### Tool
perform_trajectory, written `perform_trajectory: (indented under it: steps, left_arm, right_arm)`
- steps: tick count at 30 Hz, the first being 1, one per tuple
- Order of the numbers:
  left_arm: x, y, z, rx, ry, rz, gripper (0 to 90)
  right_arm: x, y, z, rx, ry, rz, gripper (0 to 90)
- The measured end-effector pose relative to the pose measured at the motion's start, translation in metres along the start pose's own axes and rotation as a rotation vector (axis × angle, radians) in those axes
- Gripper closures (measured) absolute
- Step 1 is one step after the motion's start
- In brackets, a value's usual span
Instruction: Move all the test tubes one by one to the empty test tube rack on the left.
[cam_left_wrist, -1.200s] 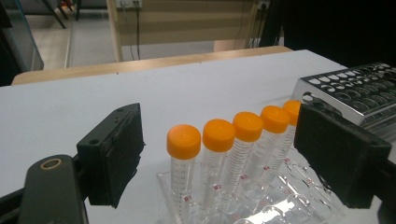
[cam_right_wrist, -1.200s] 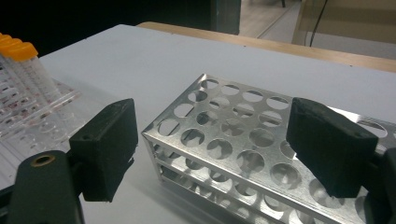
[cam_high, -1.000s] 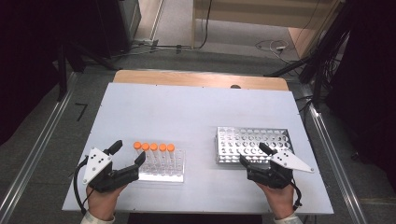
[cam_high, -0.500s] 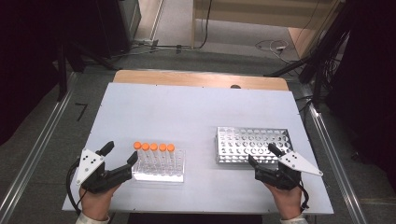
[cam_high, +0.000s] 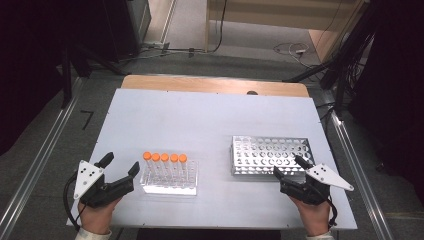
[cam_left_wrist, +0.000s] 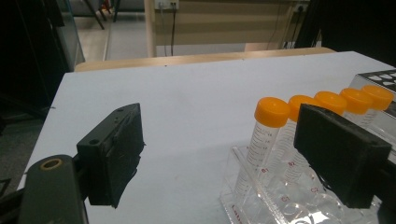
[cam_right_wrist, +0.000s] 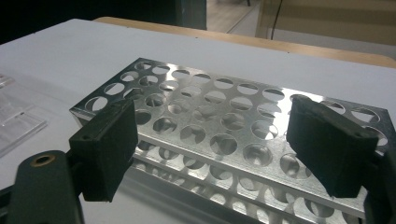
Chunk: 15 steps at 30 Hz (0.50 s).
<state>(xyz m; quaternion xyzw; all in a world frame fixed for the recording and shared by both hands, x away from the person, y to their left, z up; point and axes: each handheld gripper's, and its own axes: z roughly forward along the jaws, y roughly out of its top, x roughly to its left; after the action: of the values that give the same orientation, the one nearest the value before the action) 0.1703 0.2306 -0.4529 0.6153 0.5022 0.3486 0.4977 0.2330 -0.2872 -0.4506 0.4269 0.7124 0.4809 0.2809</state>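
I'm looking at a pale blue-white table (cam_high: 200, 120) with a wooden strip (cam_high: 210, 84) along its far edge. Two things sit directly on it. A clear plastic rack (cam_high: 169, 184) stands near the front edge, left of centre, holding five orange-capped tubes (cam_high: 165, 159) upright in one row. A metal rack (cam_high: 272, 155) with rows of round holes sits right of centre, flat on the top, well apart from the plastic one. Its holes look unfilled from my right gripper view.

A white table (cam_high: 200, 125) with a wooden far edge (cam_high: 210, 84) stands on grey floor (cam_high: 190, 25).
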Motion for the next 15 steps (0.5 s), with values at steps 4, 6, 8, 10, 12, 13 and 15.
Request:
perform_trajectory:
  steps: [4,6,8,10,12,13,15]
  left_arm:
    - [0.002,-0.002,-0.002,-0.001,0.003,0.004,16.1]
    - [0.003,-0.003,-0.003,0.000,0.008,0.005,16.1]
    - [0.004,-0.004,-0.004,-0.001,0.011,0.004,16.2]
    - [0.006,-0.006,-0.005,0.001,0.018,0.001,16.2]
    - [0.009,-0.008,-0.005,-0.001,0.021,-0.007,16.3]
    - [0.010,-0.009,-0.005,0.000,0.023,-0.008,16.3]
    - [0.012,-0.011,-0.006,0.003,0.027,-0.012,16.3]
  right_arm:
    - [-0.004,-0.001,-0.001,-0.005,-0.010,0.000,15.1]
    - [-0.005,-0.002,-0.002,-0.007,-0.015,0.003,15.1]
    - [-0.007,-0.002,-0.004,-0.011,-0.023,0.008,15.2]
    - [-0.010,-0.003,-0.005,-0.013,-0.028,0.010,15.2]
    - [-0.013,-0.004,-0.007,-0.011,-0.039,0.015,15.2]
    - [-0.013,-0.005,-0.008,-0.011,-0.042,0.020,15.2]
    - [-0.017,-0.006,-0.010,-0.014,-0.051,0.025,15.1]
